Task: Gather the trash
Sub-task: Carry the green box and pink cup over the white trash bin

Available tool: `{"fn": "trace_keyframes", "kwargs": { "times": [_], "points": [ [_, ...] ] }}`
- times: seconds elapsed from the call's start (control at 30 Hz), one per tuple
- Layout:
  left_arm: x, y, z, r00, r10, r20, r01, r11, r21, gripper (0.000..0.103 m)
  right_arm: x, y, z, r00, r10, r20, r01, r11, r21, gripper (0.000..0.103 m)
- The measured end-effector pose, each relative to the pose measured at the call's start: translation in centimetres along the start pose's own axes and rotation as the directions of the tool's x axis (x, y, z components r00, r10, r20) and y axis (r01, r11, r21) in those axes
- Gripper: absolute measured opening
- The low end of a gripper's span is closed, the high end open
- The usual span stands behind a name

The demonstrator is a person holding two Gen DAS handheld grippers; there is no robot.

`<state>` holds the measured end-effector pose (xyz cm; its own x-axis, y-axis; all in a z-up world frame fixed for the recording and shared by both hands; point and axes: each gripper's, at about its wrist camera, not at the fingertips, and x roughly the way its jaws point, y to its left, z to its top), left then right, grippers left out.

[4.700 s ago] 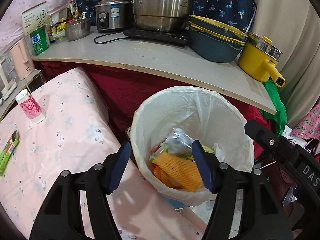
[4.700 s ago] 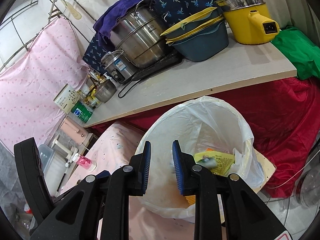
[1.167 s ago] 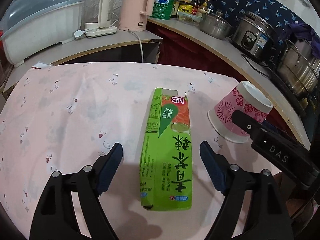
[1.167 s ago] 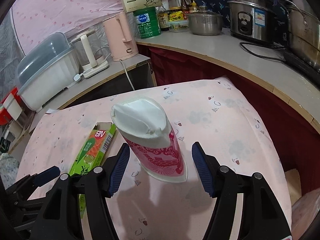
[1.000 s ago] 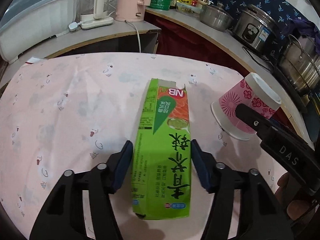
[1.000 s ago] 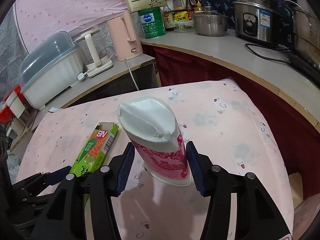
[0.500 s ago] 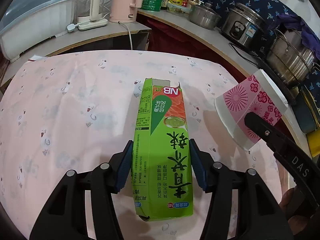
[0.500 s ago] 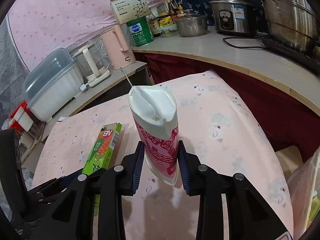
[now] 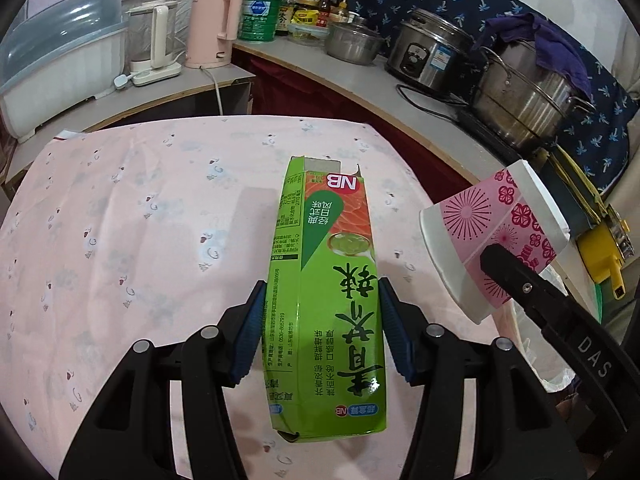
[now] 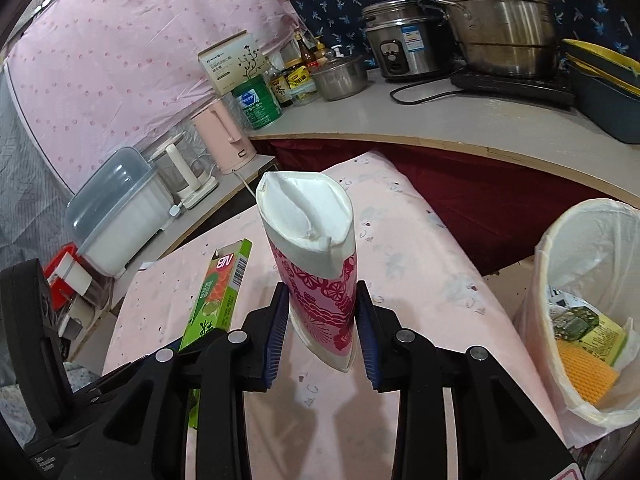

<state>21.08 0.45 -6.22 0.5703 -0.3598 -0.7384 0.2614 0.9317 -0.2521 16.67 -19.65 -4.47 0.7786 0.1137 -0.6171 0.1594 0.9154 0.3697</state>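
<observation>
- Flat green cardboard carton [image 9: 326, 312], "NB" logo in red at its open far end and again near the close end, large Chinese characters down the face, barcode on one side: clamped between the blue pads of the left claw [image 9: 322, 330], held above the pink patterned tablecloth [image 9: 132, 220].
- Pink-and-white paper cup [image 10: 316, 268] with red flower print, mouth squashed flat: gripped by the right claw [image 10: 322, 330]. Those jaws have just been closing, cup between them, pads pressing its sides. Cup is off the table.
- In the left view the cup [image 9: 494, 240] sits tilted right of the carton; the black claw arm there reads "DAS".
- White-bagged bin [image 10: 580, 304] right of the table, holding an orange mesh piece and a yellow-green printed packet.
- Back counter: green tin [image 10: 256, 104], pink kettle [image 10: 224, 138], steel rice cooker [image 10: 404, 48], large steel pot [image 10: 496, 16]. Labels too small to read.
</observation>
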Motion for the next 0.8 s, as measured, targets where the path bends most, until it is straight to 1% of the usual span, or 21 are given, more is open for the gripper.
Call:
{"fn": "trace_keyframes", "kwargs": {
  "times": [0.23,0.37,0.57,0.8],
  "points": [
    [-1.7,-5.5,-1.2,0.999,-0.043,0.010,0.042,0.996,0.079,0.052,-5.1,-3.8,0.0,0.997,-0.032,0.064,0.029,0.998,0.051,0.032],
    [-2.3,-8.5,-1.9,0.998,-0.066,0.010,0.064,0.990,0.122,0.052,-7.6,-6.6,-0.1,0.994,-0.058,0.094,0.050,0.995,0.088,0.032],
    [-2.4,-13.2,-3.0,0.995,-0.104,-0.006,0.104,0.977,0.186,0.052,-10.7,-10.9,-0.6,0.986,-0.106,0.129,0.087,0.985,0.149,0.031],
    [-2.1,-18.1,-4.6,0.989,-0.144,-0.035,0.148,0.954,0.262,0.052,-13.6,-16.0,-1.3,0.973,-0.170,0.156,0.133,0.966,0.223,0.031]
  ]
}}
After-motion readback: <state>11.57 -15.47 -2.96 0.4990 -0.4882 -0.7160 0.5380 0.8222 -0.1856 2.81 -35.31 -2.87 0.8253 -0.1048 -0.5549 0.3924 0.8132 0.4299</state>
